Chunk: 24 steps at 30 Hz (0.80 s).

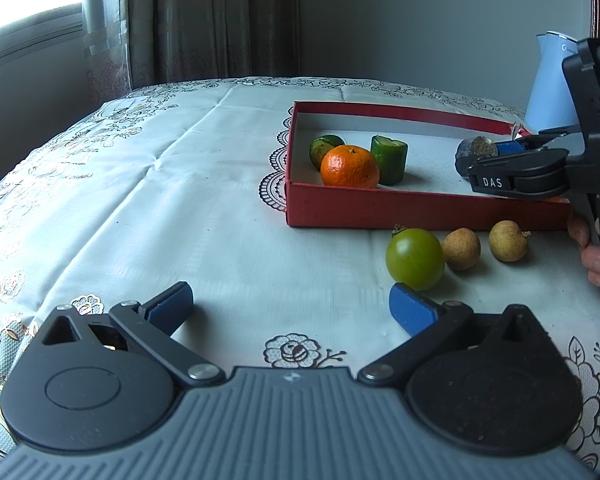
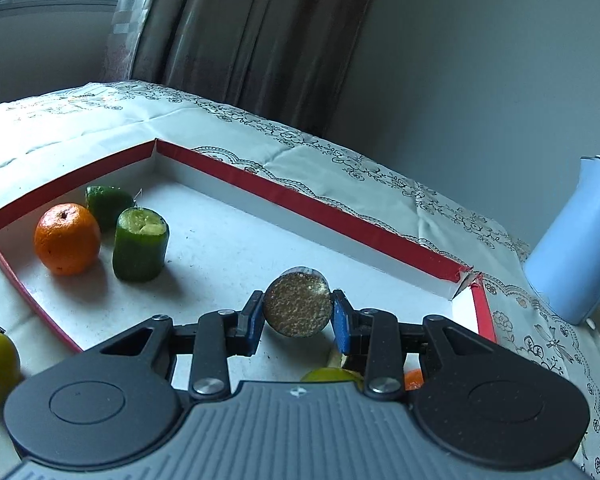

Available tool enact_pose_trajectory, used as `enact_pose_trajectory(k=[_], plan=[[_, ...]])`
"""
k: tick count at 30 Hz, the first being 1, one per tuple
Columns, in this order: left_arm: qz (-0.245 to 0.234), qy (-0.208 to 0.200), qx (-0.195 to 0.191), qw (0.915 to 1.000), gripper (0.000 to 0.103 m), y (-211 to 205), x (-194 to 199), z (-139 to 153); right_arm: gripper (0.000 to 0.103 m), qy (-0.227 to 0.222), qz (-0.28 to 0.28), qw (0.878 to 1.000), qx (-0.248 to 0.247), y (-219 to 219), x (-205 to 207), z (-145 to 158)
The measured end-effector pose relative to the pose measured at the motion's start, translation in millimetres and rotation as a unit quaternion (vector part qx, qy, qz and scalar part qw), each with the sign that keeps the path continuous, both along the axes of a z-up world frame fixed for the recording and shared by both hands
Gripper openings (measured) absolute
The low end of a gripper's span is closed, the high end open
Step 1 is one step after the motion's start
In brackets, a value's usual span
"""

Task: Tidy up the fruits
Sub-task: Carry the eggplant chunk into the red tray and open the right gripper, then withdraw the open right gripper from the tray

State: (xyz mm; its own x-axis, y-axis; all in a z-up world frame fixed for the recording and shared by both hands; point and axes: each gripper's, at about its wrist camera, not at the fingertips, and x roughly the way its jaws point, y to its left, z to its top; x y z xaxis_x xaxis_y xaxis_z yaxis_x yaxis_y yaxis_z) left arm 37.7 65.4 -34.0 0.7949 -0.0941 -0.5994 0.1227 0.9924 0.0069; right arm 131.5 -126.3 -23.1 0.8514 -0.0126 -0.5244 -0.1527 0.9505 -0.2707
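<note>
Nearest, the left gripper (image 1: 290, 310) hangs wide open and empty over the desk (image 1: 140, 200). Just past it a green round fruit (image 1: 415, 258) and two small brown fruits (image 1: 461, 249) lie on the cloth, outside the red tray (image 1: 380, 210). Over the tray, the right gripper (image 2: 298, 318) is clamped on a dark round speckled piece (image 2: 298, 306), not yet set down. Farther in, an orange (image 1: 350, 166) and two cut green pieces (image 1: 389, 159) sit inside already. So it looks roughly half done. "DAS" is printed on the right gripper; the writing on the blue jug (image 2: 572, 248) is unreadable.
</note>
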Motion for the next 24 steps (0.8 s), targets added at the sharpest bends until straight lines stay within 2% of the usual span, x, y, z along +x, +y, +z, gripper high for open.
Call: enact_pose_trajectory(k=[3, 6, 7, 8, 10, 13, 17, 19, 24], plan=[[0.0, 0.0, 0.0, 1.0, 0.103, 0.0, 0.0, 0.0, 0.037, 0.002, 0.002, 1.0, -0.002, 0.1, -2.4, 0.6], [0.0, 0.0, 0.0, 1.0, 0.103, 0.0, 0.1, 0.0, 0.045, -0.004, 0.005, 1.0, 0.007, -3.5, -13.2, 6.3], [0.0, 0.0, 0.0, 1.0, 0.103, 0.1, 0.0, 0.0, 0.052, -0.011, 0.005, 1.0, 0.009, -4.6, -19.9, 8.9], [0.0, 0.0, 0.0, 1.0, 0.103, 0.1, 0.0, 0.0, 0.065, -0.02, 0.004, 1.0, 0.012, -5.4, -26.9, 11.2], [0.0, 0.0, 0.0, 1.0, 0.103, 0.1, 0.0, -0.1, 0.076, -0.048, 0.001, 0.999, 0.015, -9.8, -44.0, 17.1], [0.0, 0.0, 0.0, 1.0, 0.103, 0.1, 0.1, -0.1, 0.076, -0.083, -0.001, 0.996, 0.025, -18.9, -71.2, 26.3], [0.0, 0.0, 0.0, 1.0, 0.103, 0.1, 0.1, -0.2, 0.076, -0.096, 0.003, 0.992, 0.082, -41.1, -102.9, 29.4], [0.0, 0.0, 0.0, 1.0, 0.103, 0.3, 0.1, -0.2, 0.076, -0.088, 0.001, 0.99, 0.112, -53.0, -113.0, 24.9], [0.0, -0.001, 0.001, 1.0, 0.103, 0.3, -0.4, 0.3, 0.076, -0.051, -0.018, 0.987, 0.15, -71.3, -118.3, 12.2]])
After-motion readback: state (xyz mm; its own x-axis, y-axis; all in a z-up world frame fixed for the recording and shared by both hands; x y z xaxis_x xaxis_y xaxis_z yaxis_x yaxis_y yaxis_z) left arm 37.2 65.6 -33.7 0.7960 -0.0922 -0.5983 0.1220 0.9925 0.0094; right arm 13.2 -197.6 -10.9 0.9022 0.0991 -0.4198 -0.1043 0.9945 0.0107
